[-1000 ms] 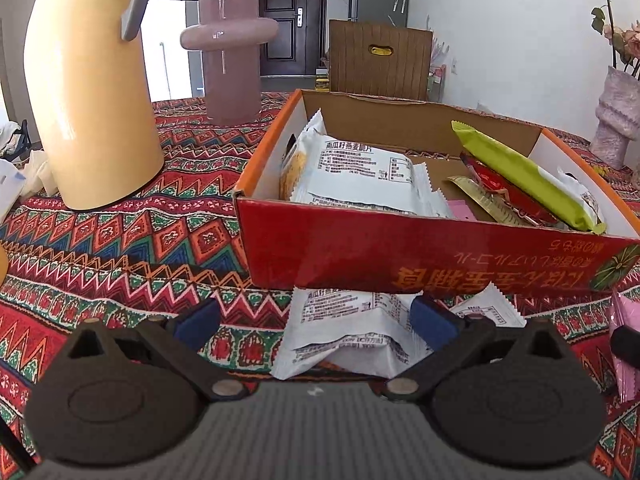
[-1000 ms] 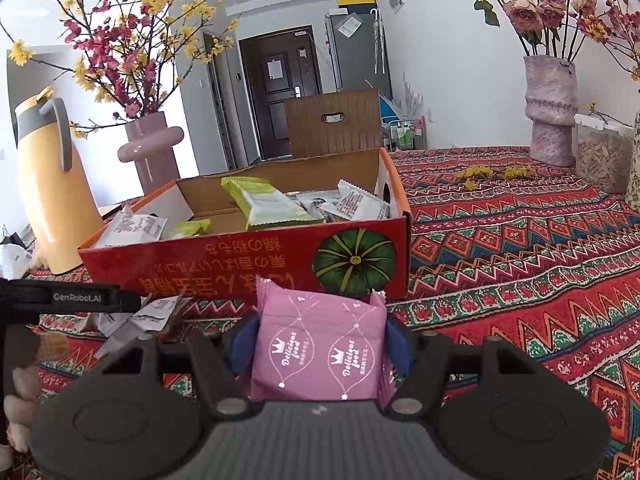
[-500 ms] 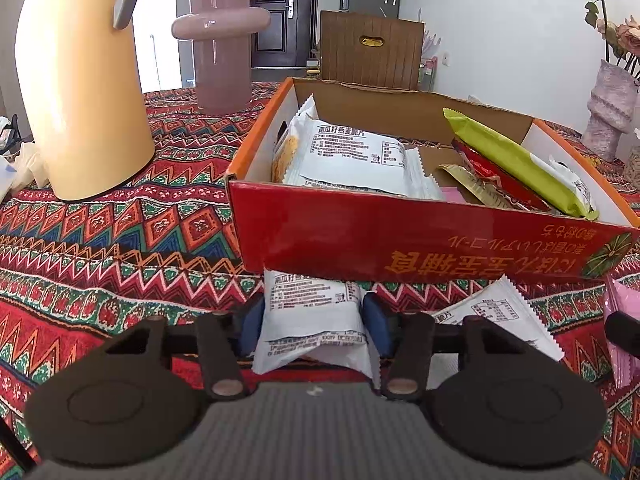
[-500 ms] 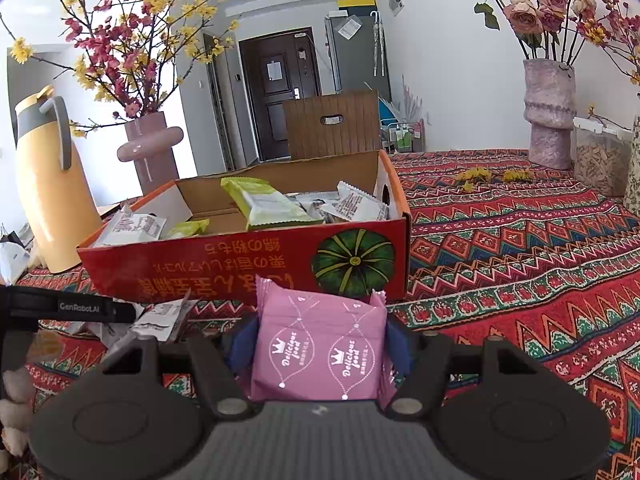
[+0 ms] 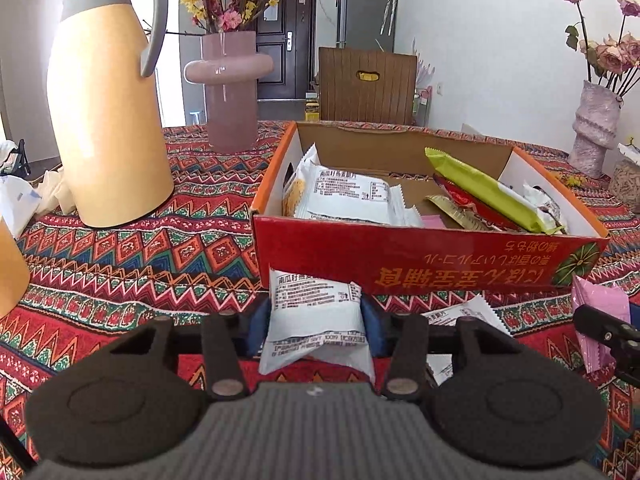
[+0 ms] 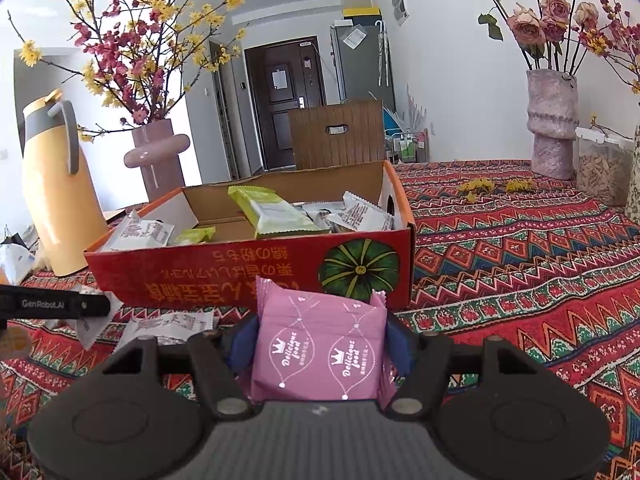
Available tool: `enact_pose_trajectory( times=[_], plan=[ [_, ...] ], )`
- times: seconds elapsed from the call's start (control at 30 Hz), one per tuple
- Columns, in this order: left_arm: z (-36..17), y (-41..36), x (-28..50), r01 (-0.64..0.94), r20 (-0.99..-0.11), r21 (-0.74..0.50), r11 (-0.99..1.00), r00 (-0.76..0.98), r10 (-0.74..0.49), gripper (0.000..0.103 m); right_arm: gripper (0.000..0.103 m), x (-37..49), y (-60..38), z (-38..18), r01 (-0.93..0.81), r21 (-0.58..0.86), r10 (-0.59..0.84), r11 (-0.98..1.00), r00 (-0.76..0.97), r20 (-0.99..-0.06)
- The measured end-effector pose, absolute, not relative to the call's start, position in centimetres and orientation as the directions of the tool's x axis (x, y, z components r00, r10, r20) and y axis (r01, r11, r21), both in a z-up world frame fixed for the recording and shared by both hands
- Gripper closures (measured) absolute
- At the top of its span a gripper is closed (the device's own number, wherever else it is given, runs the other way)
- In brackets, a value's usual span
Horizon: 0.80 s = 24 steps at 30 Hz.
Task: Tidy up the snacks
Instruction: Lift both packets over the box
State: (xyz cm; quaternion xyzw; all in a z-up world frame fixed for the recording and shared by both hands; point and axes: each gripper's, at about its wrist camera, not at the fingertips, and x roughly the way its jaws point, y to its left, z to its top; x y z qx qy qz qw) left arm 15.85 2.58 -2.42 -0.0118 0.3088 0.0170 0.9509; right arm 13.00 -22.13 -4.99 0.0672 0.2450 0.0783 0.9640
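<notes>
Left tongs [image 5: 316,322] clamped across the width of a white snack packet [image 5: 314,312], right tongs [image 6: 318,340] clamped on a pink packet [image 6: 320,350]; both held upright just short of the red box [image 5: 420,260], so each looks ready to go over its front wall. More white packets [image 6: 172,326] lie on the bench [image 6: 520,272] beside the box, probably next.

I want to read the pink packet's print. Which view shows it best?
The right wrist view: the pink packet faces it, logos legible, between the right gripper's fingers. The left wrist view shows only its edge.
</notes>
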Motion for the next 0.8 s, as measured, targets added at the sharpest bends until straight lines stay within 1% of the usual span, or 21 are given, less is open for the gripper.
enact_pose_trajectory(
  times=[0.17,0.37,0.53,0.8],
  plan=[
    [-0.2,2.0,14.8,-0.016,-0.532,-0.011,1.000,0.847,0.008,0.054,0.037,12.2,-21.9,-3.5,-0.143,0.158,0.198,0.977,0.883,-0.427],
    [2.4,0.8,14.8,0.013,-0.469,0.000,1.000,0.883,-0.012,0.054,0.037,12.4,-21.7,-0.7,-0.173,0.132,0.209,0.976,0.909,-0.361],
    [4.3,-0.4,15.4,0.026,-0.425,0.010,1.000,0.905,-0.019,0.054,0.037,14.4,-21.6,1.7,-0.174,0.105,0.198,0.979,0.931,-0.308],
    [6.3,-1.2,18.3,-0.012,-0.383,0.000,1.000,0.924,0.011,0.054,0.037,19.0,-21.2,3.8,-0.171,0.090,0.190,0.981,0.941,-0.281]
  ],
)
